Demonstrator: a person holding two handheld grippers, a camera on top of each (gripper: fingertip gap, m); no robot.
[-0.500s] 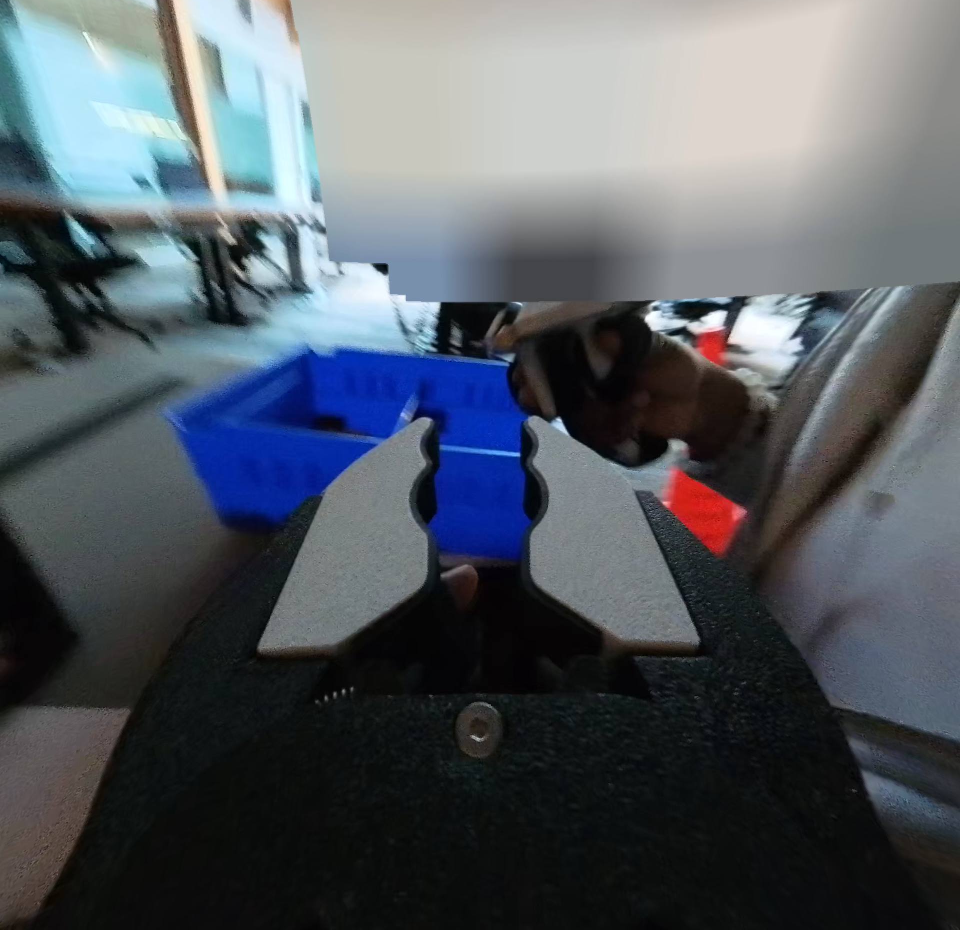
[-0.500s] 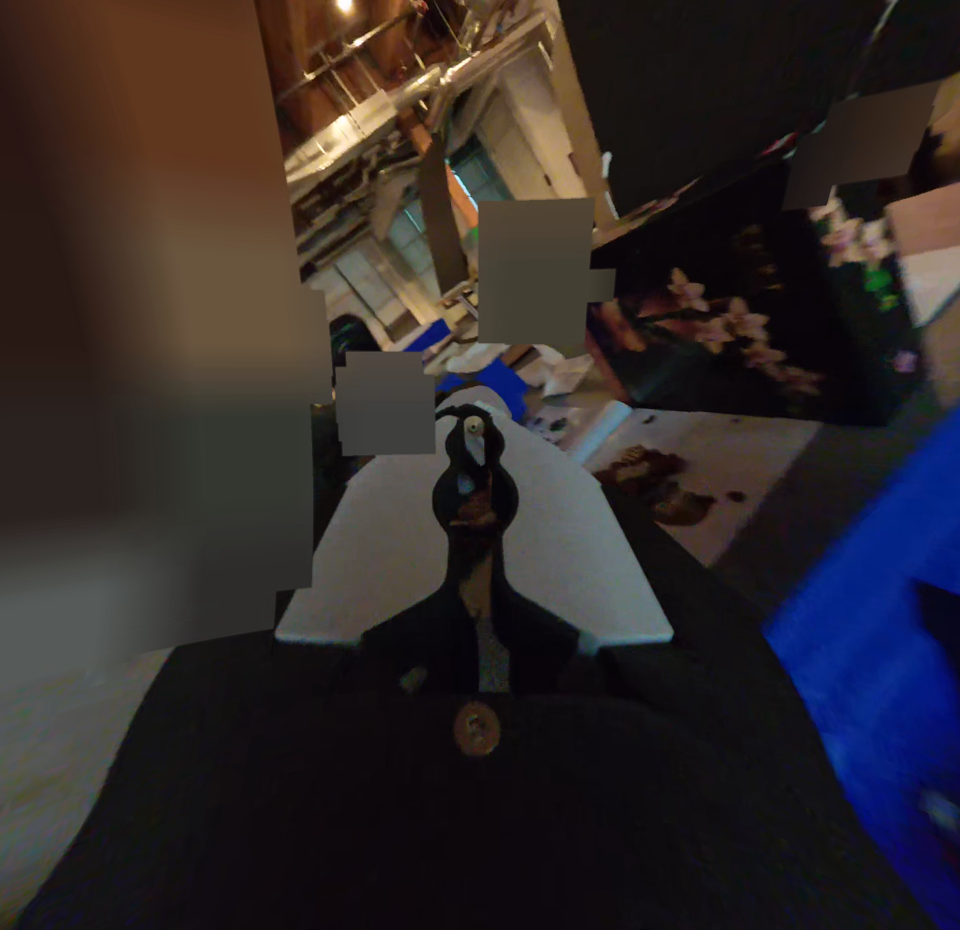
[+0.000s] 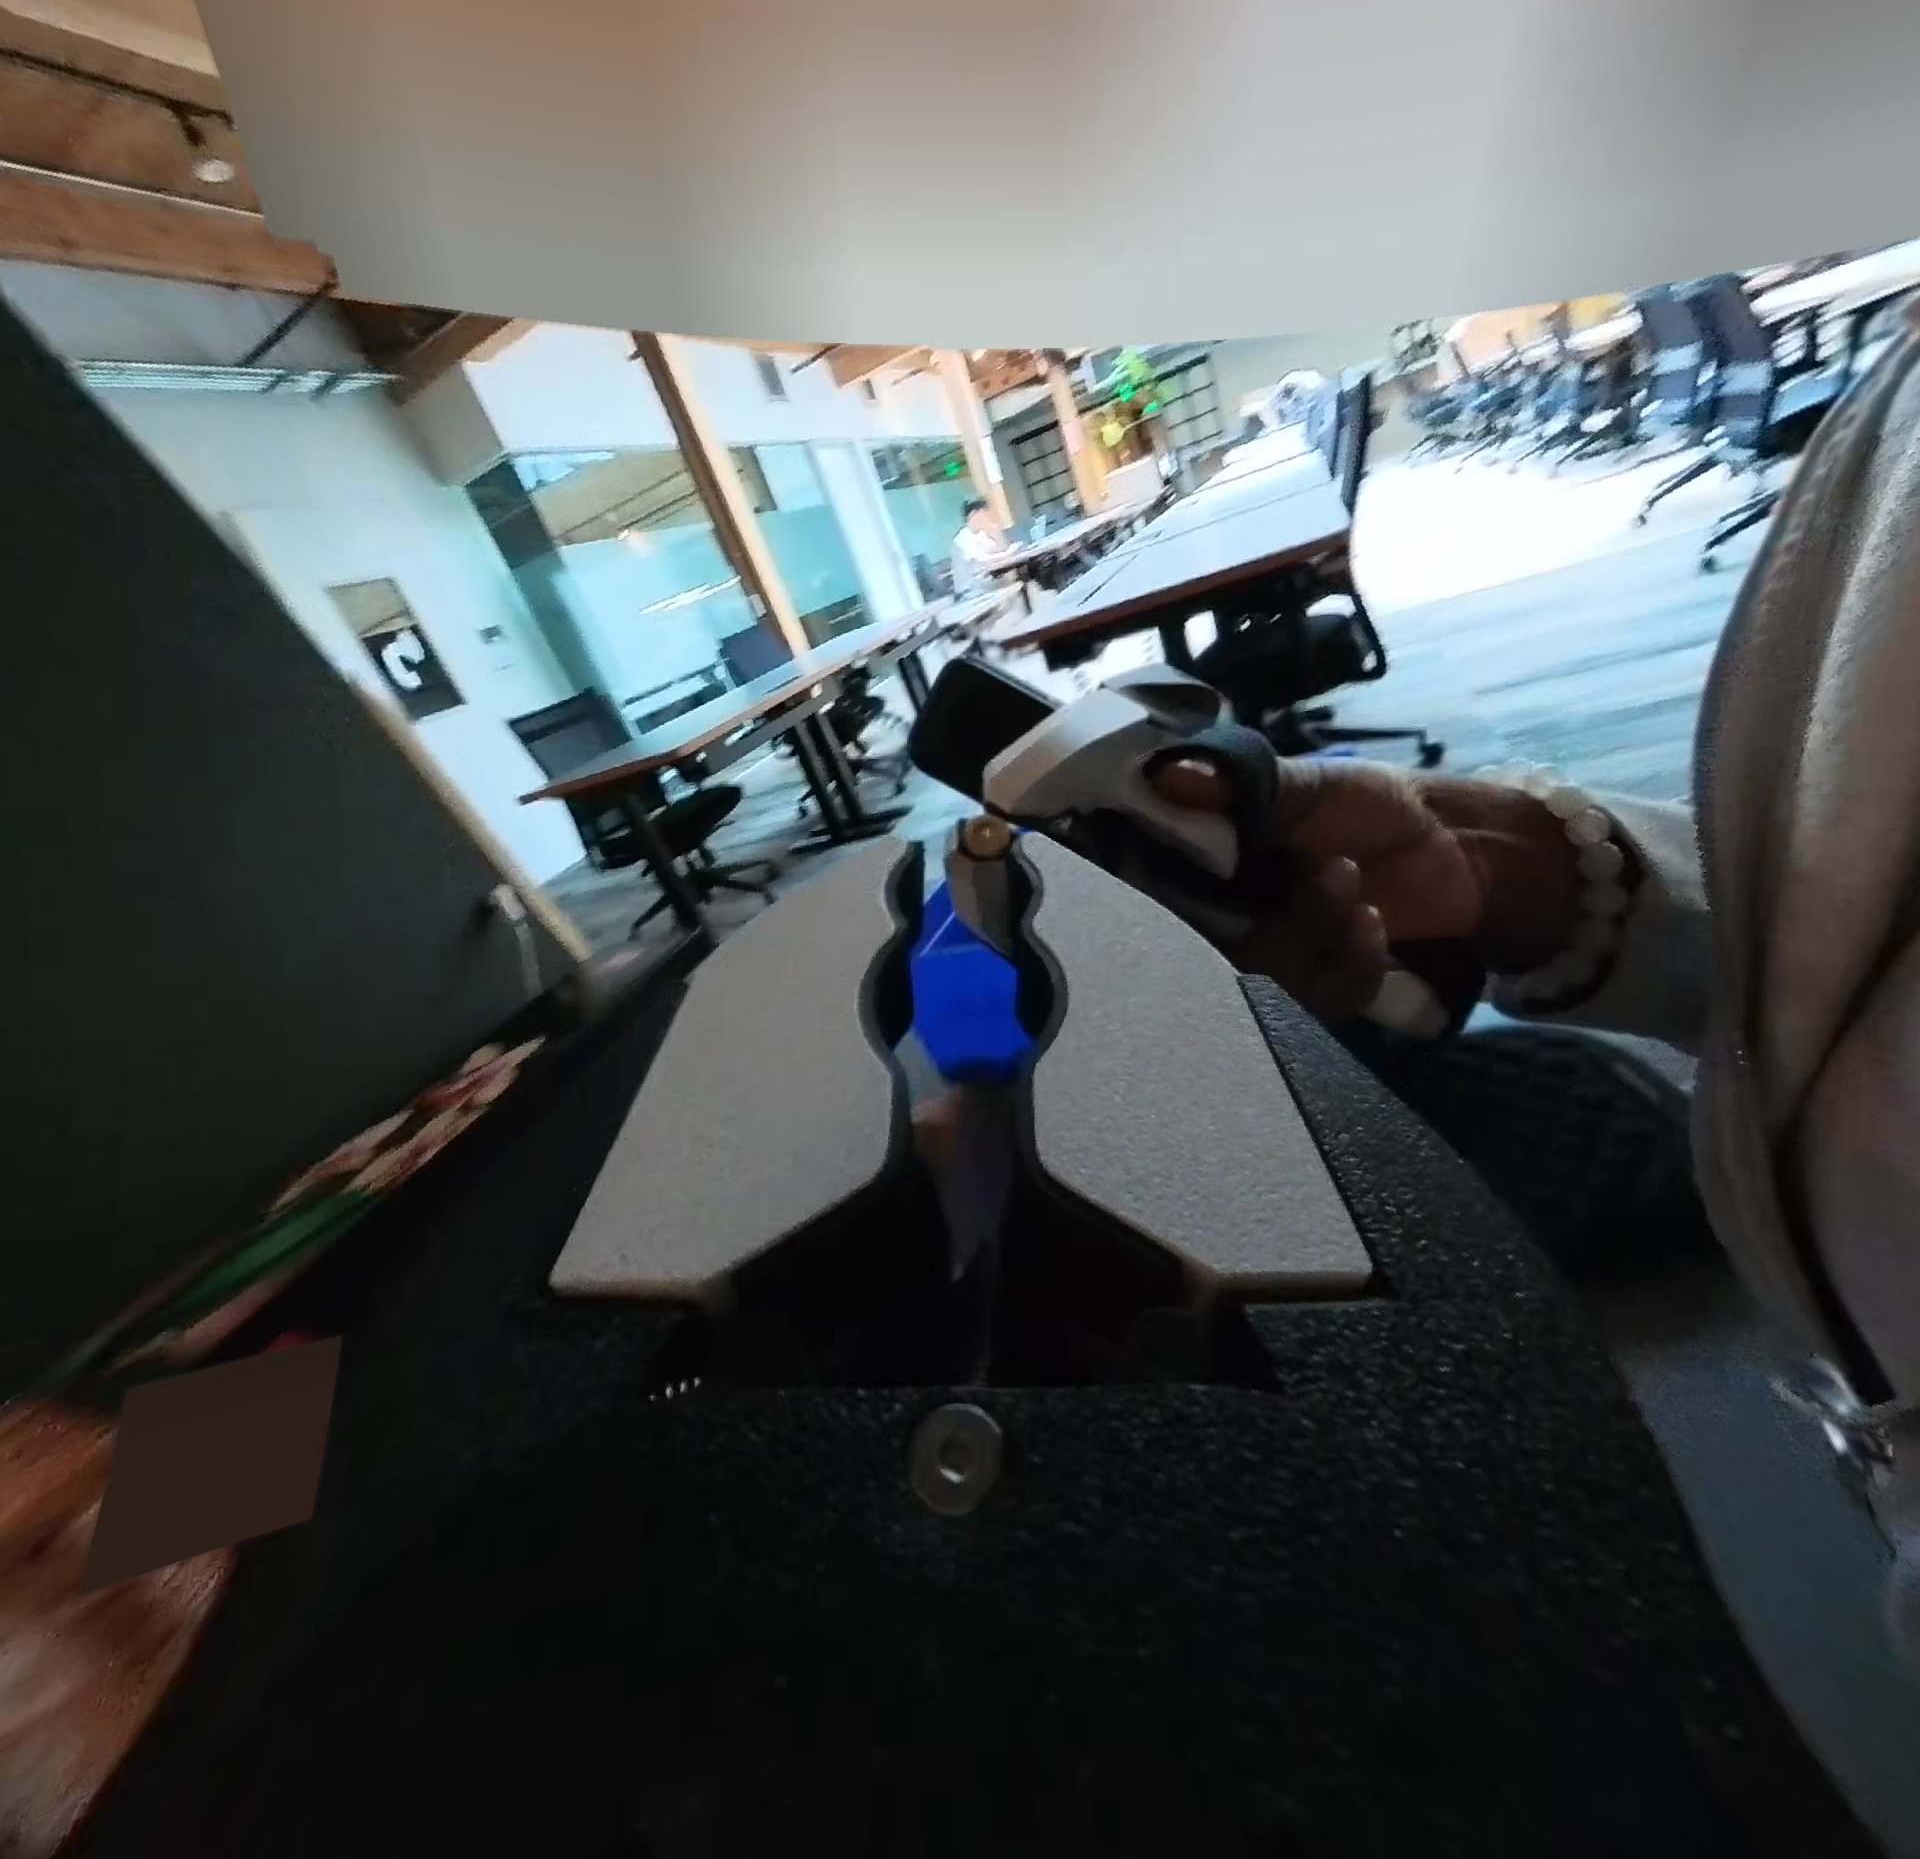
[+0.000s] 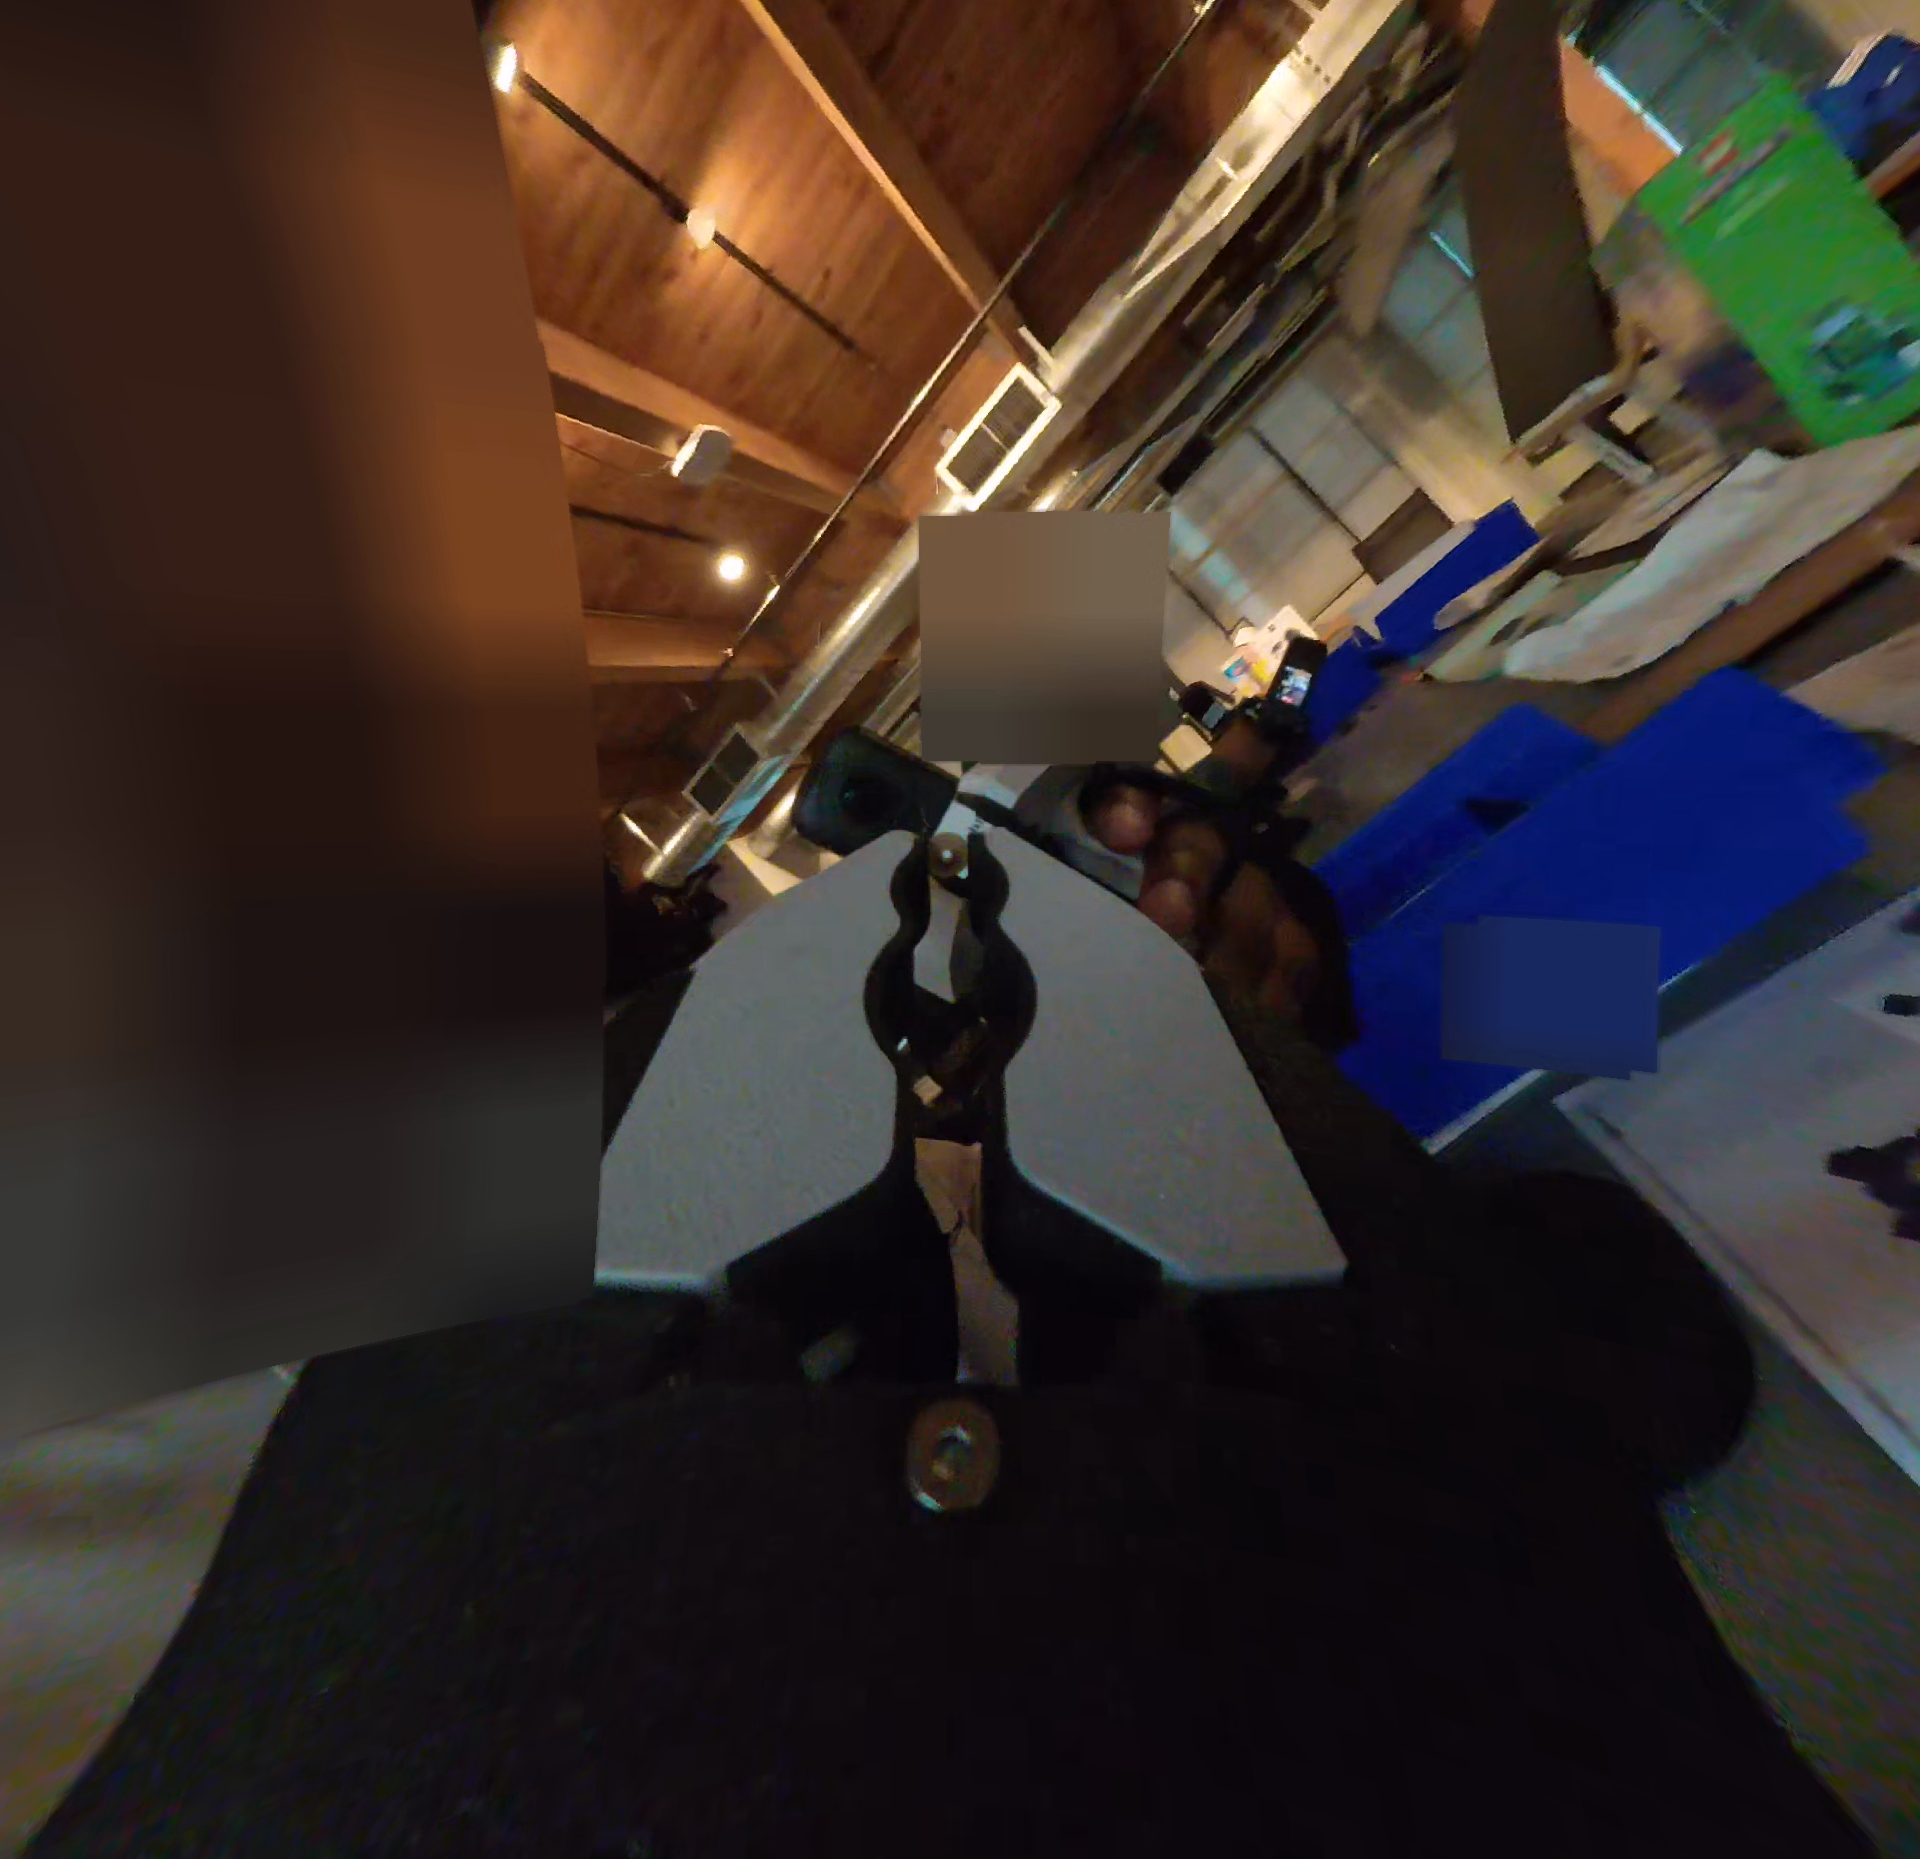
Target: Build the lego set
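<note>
Left gripper [image 3: 968, 879] nearly closed around a metal tool [image 3: 982, 879] tip; right gripper [image 3: 1091, 770] just beyond, desks [image 3: 727, 713] behind.

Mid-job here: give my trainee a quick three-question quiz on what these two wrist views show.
1. True or false: the right gripper points away from the left gripper.
2. The plastic bins in the right wrist view are: A red, B blue, C yellow.
3. What sits between the left gripper's fingertips?
Key: 1 false, they face each other; 2 B; 3 a small grey piece with a brass-coloured tip.
</note>
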